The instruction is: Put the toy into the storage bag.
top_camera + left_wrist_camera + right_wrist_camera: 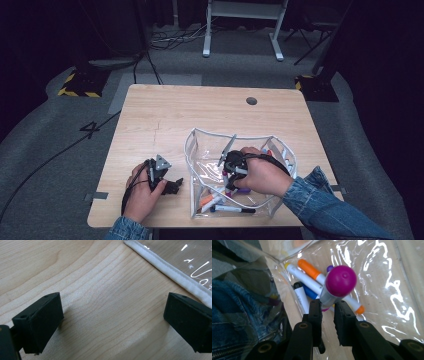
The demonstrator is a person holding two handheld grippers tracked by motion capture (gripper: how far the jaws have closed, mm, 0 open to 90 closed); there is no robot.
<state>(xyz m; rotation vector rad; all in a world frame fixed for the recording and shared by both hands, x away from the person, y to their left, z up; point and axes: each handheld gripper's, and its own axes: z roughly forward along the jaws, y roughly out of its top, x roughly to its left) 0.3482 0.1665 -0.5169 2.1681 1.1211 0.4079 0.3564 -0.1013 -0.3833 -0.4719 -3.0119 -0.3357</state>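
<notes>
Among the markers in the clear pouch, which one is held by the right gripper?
The marker with the magenta cap: the right gripper is shut on its white barrel, cap towards the camera. The orange-capped marker and the others lie loose below.

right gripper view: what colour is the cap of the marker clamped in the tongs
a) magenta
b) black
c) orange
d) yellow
a: the right tongs are shut on a marker with a round magenta cap, held over the clear pouch; the orange-capped marker lies loose in the pouch.
</notes>
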